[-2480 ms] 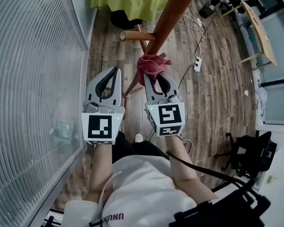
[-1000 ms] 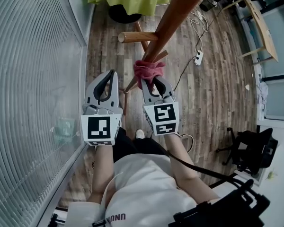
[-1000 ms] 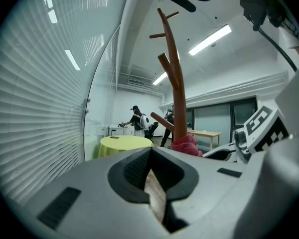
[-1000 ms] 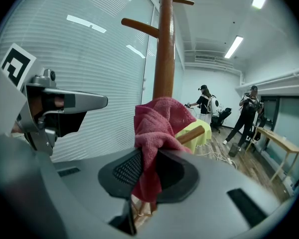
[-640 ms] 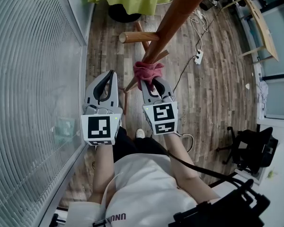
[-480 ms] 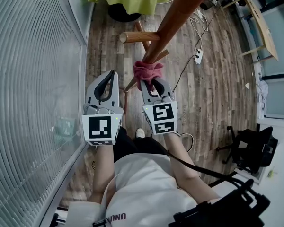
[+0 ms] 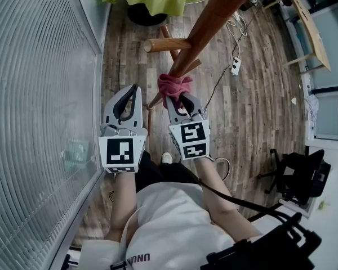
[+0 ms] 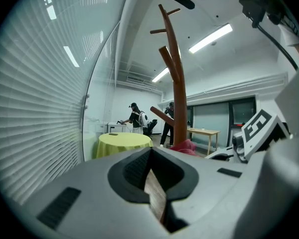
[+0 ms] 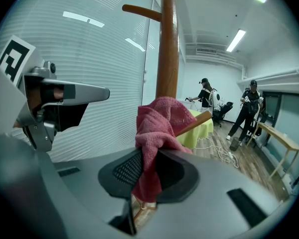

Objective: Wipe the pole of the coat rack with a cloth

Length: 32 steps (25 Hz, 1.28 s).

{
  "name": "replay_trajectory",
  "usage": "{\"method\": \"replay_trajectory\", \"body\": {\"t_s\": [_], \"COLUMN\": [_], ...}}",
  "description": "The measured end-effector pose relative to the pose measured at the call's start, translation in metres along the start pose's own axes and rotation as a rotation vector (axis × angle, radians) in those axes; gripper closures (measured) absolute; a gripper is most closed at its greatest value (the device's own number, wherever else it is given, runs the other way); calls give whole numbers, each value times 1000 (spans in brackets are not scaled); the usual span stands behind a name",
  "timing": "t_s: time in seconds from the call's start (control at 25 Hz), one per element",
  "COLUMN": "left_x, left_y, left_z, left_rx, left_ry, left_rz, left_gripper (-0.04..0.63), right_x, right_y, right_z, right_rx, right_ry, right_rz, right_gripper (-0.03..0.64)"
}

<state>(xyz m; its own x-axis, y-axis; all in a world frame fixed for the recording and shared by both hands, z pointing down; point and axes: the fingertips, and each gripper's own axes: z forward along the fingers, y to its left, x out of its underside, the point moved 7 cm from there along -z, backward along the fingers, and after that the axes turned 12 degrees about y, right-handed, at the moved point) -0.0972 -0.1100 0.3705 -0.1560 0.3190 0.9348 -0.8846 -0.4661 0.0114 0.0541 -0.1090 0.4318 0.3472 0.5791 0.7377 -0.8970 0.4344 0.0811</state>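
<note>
Head view: the right gripper is clamped on a bunched pink cloth, which sits against the lower part of the coat rack's pole. The pole slants from top right down to the cloth only because the camera looks down its length. The left gripper hangs just beside it, clear of the pole.

Left gripper view: the left gripper has its jaws together on nothing. The pole stands upright, long axis floor to ceiling.

Right gripper view: the jaws of the right gripper pinch only a narrow fold of the cloth, and most of it bulges above them. A slanted peg touches the bunch. Dragging along the pole could snag the cloth there and tug it loose.
</note>
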Motion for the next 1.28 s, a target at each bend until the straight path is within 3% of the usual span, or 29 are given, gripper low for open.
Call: {"method": "replay_trajectory", "body": {"t_s": [1.28], "left_x": [13], "left_y": [0], "left_z": [6], "left_rx": [11], "left_ry": [41], "left_rz": [-43], "left_gripper": [583], "right_x": [18], "right_y": [16], "right_z": [24], "right_rx": [-61], "right_ry": [98], "right_rz": [2], "right_gripper": [543]}}
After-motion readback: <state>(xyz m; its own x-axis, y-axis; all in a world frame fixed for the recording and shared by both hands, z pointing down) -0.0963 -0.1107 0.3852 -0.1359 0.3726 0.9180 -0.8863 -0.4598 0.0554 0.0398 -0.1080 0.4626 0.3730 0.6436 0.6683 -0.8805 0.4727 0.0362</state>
